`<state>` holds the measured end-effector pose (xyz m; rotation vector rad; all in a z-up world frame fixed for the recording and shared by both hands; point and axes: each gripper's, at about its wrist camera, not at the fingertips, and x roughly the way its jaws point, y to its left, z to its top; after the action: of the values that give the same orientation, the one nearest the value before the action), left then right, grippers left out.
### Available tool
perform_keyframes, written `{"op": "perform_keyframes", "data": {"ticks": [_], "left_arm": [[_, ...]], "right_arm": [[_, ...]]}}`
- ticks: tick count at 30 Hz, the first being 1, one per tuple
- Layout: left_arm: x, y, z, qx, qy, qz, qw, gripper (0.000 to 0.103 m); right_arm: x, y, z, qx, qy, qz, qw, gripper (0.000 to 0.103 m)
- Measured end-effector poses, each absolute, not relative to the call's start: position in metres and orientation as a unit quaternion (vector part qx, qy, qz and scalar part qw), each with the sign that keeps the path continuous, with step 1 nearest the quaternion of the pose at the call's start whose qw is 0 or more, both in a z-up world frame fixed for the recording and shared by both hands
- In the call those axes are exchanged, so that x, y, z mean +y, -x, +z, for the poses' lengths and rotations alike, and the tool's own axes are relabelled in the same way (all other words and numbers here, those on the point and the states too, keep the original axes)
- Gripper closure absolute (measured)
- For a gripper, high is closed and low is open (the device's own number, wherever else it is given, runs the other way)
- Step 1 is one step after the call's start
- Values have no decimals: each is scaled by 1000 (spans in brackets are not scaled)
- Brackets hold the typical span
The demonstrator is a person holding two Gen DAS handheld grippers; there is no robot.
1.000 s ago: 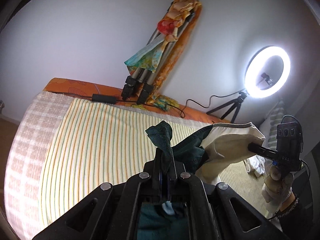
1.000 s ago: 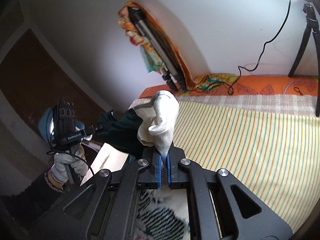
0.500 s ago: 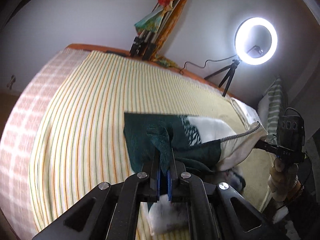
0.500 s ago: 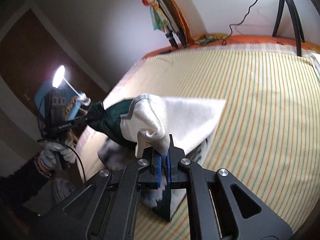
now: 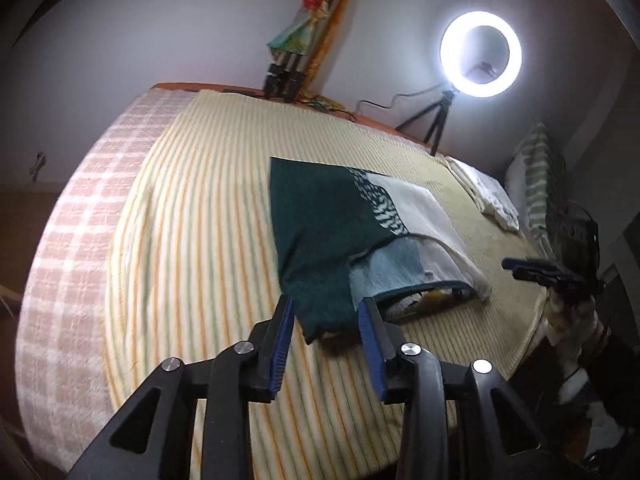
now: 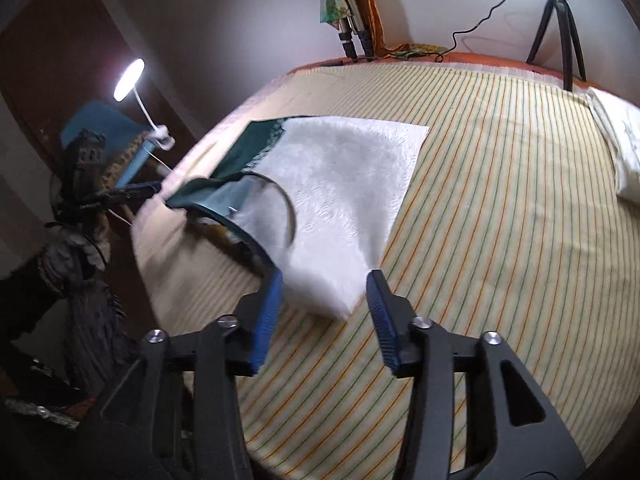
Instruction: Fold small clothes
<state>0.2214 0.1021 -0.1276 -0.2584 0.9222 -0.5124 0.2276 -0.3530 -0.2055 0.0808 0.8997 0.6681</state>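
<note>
From my feeds the striped bedspread (image 5: pixel 192 240) fills most of both views, with a pink checked blanket (image 5: pixel 72 248) wrapping its left edge. The garment (image 5: pixel 320 232) lies spread flat on the bedspread, near the front edge. Its long axis runs away from me toward the wall; the neck opening faces my grippers and the straight hem points at the far side. In the right wrist view the same garment (image 6: pixel 340 184) shows mostly its white half.

Against the far wall I see a ring light (image 5: pixel 481 54) on a small tripod, glowing, and a folded tripod (image 5: pixel 298 56) draped in colourful cloth leaning beside it. White pillows (image 5: pixel 492 196) sit at the right end of the bed. None of these lie between my grippers and the garment.

The garment is half dark green, half white, with a leaf-patterned band where the colours meet; the inside of the neck looks pale blue.

My left gripper (image 5: pixel 326 316) is spread wide, its blue pads straddling the green corner without clamping it. My right gripper (image 6: pixel 324 292) is likewise released, parted around the white corner.
</note>
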Motion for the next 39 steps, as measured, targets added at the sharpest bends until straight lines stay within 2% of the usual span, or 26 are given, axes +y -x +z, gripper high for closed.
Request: {"op": "perform_keyframes", "data": {"ticks": [3,8,11,12,13,14,15,16,18,22,26,27,29,30,34,39], "left_arm": [[118,-234,-133,443,188,-227,847,63],[116,-255,-167,495,253,-208,805,63],[103,-255,-187,521,266,-218,781,75],[99,-253,-189,524,266,-222,778,84],[94,-251,-190,524,260,-223,780,92],[89,-247,-188,522,250,-222,785,95],[85,-246,-184,518,241,-222,790,97],[83,-244,-180,515,236,-223,793,98],[79,-237,-167,504,223,-228,803,101],[66,-228,-161,503,117,-201,833,100],[73,-228,-174,517,109,-195,827,95],[74,-227,-172,516,107,-195,827,92],[76,-224,-164,511,100,-198,830,78],[77,-222,-161,508,99,-198,832,74],[79,-218,-130,478,89,-208,849,71],[62,-246,-101,446,85,-222,863,69]], "right_arm": [[-365,-235,-213,441,-103,303,838,49],[-368,-250,-237,485,-150,260,821,49],[-365,-251,-247,497,-169,257,812,49],[-365,-251,-247,496,-179,262,808,49],[-365,-250,-249,499,-194,272,800,54],[-365,-250,-250,500,-209,282,791,62],[-363,-249,-251,504,-218,291,784,83],[-360,-248,-251,507,-217,293,781,92],[-358,-246,-245,505,-219,295,781,94],[-360,-240,-232,481,-229,315,785,95],[-350,-238,-242,513,-165,287,792,95],[-345,-235,-243,517,-146,285,794,95],[-343,-231,-237,515,-122,285,800,94],[-344,-232,-232,512,-114,279,805,89],[-344,-238,-204,478,-89,265,833,68],[-333,-270,-173,434,-71,266,858,68]]}}
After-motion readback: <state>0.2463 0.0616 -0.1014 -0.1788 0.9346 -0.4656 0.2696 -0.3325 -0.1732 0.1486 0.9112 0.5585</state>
